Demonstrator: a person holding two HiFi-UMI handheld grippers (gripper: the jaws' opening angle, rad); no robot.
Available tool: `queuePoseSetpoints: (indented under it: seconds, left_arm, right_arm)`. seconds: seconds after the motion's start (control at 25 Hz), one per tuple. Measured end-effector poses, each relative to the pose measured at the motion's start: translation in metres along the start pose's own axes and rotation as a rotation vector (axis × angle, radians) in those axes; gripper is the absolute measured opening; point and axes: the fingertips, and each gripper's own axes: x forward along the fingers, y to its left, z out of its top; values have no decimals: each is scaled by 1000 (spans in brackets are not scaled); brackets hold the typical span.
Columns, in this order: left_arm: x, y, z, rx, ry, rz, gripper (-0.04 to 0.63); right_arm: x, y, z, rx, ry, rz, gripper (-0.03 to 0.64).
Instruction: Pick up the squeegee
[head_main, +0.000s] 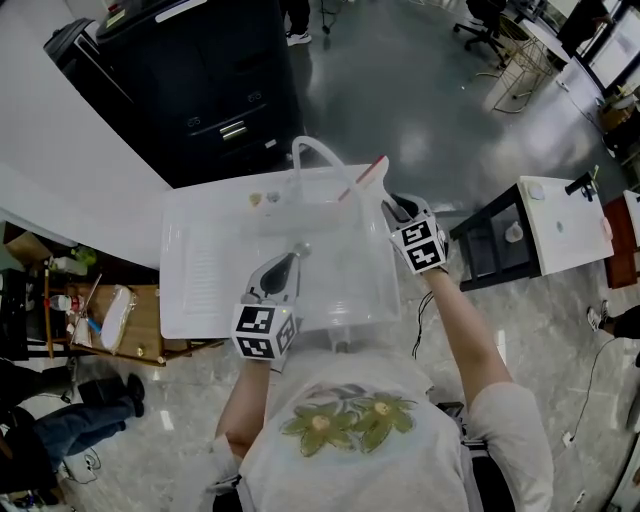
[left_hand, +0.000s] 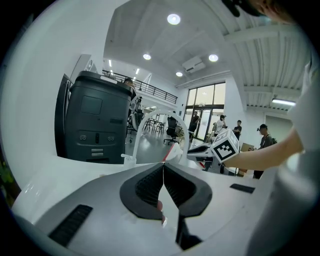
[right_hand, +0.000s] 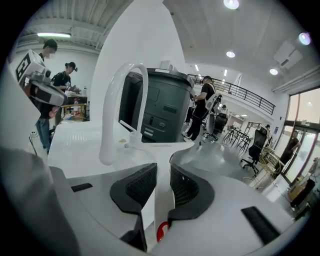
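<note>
The squeegee (head_main: 367, 177), white with a thin red blade edge, is held over the sink's far right corner by my right gripper (head_main: 390, 207). In the right gripper view its white handle (right_hand: 162, 200) runs between the dark pads, with a red bit at the bottom; the right gripper (right_hand: 163, 176) is shut on it. My left gripper (head_main: 299, 249) hovers over the middle of the basin, jaws shut with nothing seen between them. From the left gripper view (left_hand: 163, 166) the squeegee (left_hand: 173, 152) shows ahead, beside the right gripper's marker cube (left_hand: 225, 146).
A white sink (head_main: 200, 262) with a drainboard at left and an arched white faucet (head_main: 316, 151) at the back. Behind it stands a black cabinet (head_main: 200, 80). A small white-topped table (head_main: 560, 222) is at right, a cluttered wooden stand (head_main: 112, 322) at left. People stand in the background.
</note>
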Motion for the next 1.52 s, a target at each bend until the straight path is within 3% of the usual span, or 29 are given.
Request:
queuePoseSetpoints:
  seconds: [0.32, 0.84, 1.52]
  left_arm:
    - [-14, -5, -6, -4, -3, -8, 12]
    - [-38, -8, -14, -10, -5, -9, 12]
    - [-57, -32, -29, 6, 11, -26, 12]
  right_arm:
    - [-27, -6, 0, 70, -54, -71, 94]
    - [-59, -11, -14, 166, -25, -166, 94]
    - [-106, 13, -42, 268, -33, -161, 92]
